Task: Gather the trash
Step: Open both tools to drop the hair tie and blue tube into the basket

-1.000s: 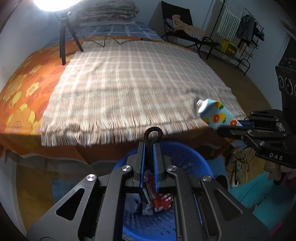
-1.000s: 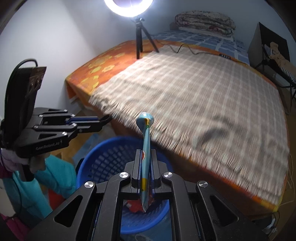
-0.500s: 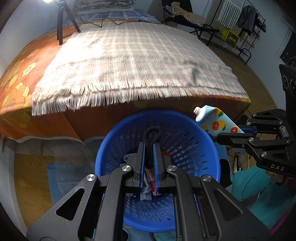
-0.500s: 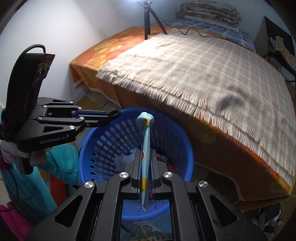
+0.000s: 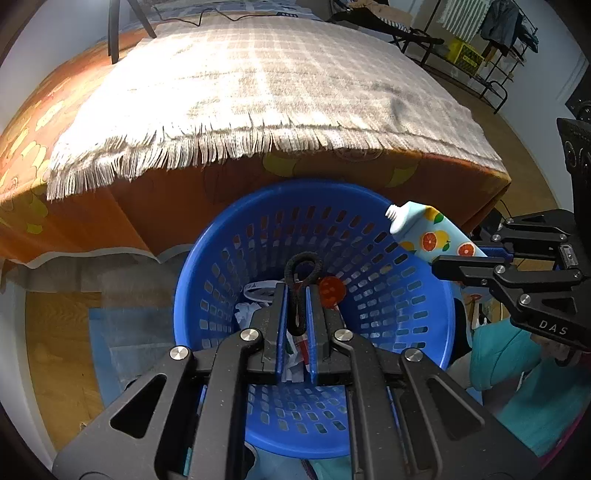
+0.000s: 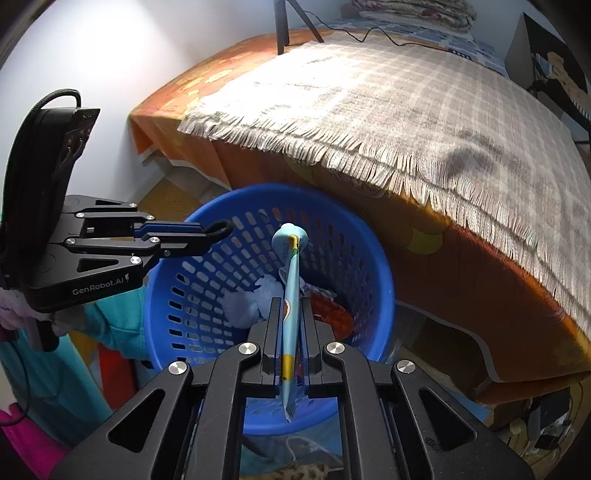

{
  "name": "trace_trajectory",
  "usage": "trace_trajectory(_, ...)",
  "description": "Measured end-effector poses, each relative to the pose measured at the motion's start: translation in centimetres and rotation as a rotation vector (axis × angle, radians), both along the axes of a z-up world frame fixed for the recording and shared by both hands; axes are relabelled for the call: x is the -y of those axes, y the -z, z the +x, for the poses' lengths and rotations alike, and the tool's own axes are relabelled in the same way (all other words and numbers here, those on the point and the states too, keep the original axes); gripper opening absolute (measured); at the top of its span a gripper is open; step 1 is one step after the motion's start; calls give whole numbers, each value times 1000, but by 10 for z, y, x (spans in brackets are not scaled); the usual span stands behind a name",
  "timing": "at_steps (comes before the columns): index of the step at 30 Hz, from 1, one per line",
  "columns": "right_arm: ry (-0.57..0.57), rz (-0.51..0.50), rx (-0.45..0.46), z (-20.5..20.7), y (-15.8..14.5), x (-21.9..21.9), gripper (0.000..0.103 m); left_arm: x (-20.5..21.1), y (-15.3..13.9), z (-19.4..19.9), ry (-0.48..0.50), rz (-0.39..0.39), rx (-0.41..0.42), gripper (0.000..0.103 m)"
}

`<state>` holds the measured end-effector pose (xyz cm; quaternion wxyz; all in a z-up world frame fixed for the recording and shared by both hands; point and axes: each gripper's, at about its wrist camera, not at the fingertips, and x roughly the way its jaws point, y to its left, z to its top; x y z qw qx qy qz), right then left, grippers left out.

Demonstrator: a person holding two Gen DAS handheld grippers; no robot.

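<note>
A blue perforated basket [image 5: 413, 354] [image 6: 373, 266] stands on the floor against the bed, with crumpled trash inside. My left gripper [image 5: 296, 293] [image 6: 207, 236] is shut on a black hair tie [image 5: 301, 273] and holds it over the basket. My right gripper [image 6: 290, 306] [image 5: 458, 258] is shut on a light blue tube with orange fruit prints [image 6: 290, 280] [image 5: 424, 232], its white nozzle tip over the basket's right rim.
The bed has an orange flowered sheet [image 5: 22, 147] and a fringed plaid blanket [image 5: 277, 81] overhanging the basket. A tripod leg [image 5: 114, 33] stands on the bed. A clothes rack [image 5: 480, 44] stands at the far right. Wooden floor [image 5: 55, 350] lies left of the basket.
Both grippers have moved down and over the basket while holding their items. The basket now fills the lower middle of both views.
</note>
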<state>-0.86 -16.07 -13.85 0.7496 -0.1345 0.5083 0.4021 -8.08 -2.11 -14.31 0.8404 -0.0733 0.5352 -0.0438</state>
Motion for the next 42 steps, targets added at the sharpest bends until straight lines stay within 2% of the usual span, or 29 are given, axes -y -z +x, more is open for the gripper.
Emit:
trace_trajectory(11, 5, -24, -27, 2, 9, -4, 6, 0, 5, 2, -1, 16, -16, 7)
trace_trajectory(13, 8, -29, -29, 3, 11, -5, 7, 1, 5, 2, -2, 20, -15, 18)
trace_trajectory(16, 10, -38, -32, 3, 13, -6, 9, 0, 5, 2, -4, 25, -10, 25)
trace_trajectory(18, 12, -44, -31, 3, 14, -6, 13, 0, 5, 2, -7, 28, -10, 25)
trace_trajectory(20, 18, -50, -31, 3, 14, -6, 22, -1, 5, 1, -11, 30, -11, 33)
trace_trajectory(21, 21, -52, -30, 3, 14, -5, 29, -1, 4, 1, -15, 33, -6, 41)
trace_trajectory(22, 24, -53, -29, 4, 14, -4, 32, -1, 3, 0, -18, 36, -1, 46)
trace_trajectory(26, 40, -65, -24, 5, 14, -3, 36, -3, 1, 0, -25, 45, 7, 49)
trace_trajectory(28, 53, -72, -21, 6, 14, -2, 41, -5, 0, 0, -34, 47, 10, 58)
trace_trajectory(30, 68, -77, -16, 7, 13, 0, 52, -5, -2, -1, -42, 51, 18, 60)
trace_trajectory(33, 86, -85, -2, 9, 11, 2, 56, -5, -4, 0, -47, 59, 22, 61)
trace_trajectory(36, 101, -102, 9, 11, 10, 3, 57, -4, -5, 0, -50, 66, 28, 67)
trace_trajectory(42, 142, -130, 23, 15, 9, 7, 60, -3, -8, 1, -51, 79, 36, 67)
